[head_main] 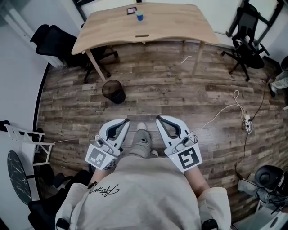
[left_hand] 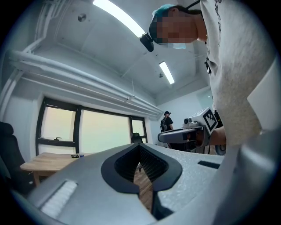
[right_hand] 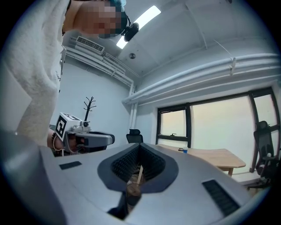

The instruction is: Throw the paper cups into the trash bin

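Observation:
A blue paper cup [head_main: 140,15] stands on the far side of the wooden table [head_main: 171,27]; in the right gripper view the cup [right_hand: 185,150] is small and distant. The black mesh trash bin [head_main: 113,91] stands on the plank floor in front of the table, ahead and to the left of me. Both grippers are held side by side low in front of the person's body, far from cup and bin. My left gripper [head_main: 125,121] [left_hand: 140,147] is shut and empty. My right gripper [head_main: 158,118] [right_hand: 139,147] is shut too, with nothing held.
A small black item [head_main: 131,10] lies by the cup. Black office chairs stand at the back left [head_main: 54,42] and back right [head_main: 247,38]. A white cable and power strip [head_main: 246,122] lie on the floor at right. A white rack [head_main: 27,137] stands left.

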The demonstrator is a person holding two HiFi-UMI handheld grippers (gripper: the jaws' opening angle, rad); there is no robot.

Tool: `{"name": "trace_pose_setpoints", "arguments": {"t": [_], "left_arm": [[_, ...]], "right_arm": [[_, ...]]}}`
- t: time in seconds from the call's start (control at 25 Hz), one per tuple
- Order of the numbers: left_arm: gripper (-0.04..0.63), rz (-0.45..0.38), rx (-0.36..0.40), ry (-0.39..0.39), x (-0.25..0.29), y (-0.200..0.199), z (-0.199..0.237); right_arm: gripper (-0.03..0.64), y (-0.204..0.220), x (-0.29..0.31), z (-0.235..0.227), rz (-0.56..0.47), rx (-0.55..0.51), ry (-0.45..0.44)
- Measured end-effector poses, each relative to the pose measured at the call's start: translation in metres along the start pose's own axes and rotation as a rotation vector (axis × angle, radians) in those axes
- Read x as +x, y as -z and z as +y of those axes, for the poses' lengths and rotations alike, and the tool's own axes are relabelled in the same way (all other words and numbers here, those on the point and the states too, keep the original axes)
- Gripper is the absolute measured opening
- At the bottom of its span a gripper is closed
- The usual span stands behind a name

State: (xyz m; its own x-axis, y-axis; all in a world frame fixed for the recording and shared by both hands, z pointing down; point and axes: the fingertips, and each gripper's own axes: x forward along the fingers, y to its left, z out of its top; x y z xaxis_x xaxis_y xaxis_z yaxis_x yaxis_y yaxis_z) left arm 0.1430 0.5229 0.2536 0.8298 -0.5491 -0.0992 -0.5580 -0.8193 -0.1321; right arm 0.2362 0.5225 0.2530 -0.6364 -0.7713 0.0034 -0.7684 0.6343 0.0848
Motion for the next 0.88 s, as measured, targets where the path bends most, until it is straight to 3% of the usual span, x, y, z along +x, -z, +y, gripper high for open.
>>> {"name": "trace_pose_setpoints", "arguments": {"t": [0.32, 0.88], "left_arm": [[0.003, 0.03, 0.008, 0.019, 0.024, 0.013, 0.023], [0.003, -0.021, 0.01, 0.039, 0.09, 0.031, 0.131]], "right_arm": [[0.011, 0.005, 0.021, -0.026, -0.014, 0.001, 0.027], [0.011, 0.018, 0.127, -0.103, 0.03, 0.023, 0.038]]}}
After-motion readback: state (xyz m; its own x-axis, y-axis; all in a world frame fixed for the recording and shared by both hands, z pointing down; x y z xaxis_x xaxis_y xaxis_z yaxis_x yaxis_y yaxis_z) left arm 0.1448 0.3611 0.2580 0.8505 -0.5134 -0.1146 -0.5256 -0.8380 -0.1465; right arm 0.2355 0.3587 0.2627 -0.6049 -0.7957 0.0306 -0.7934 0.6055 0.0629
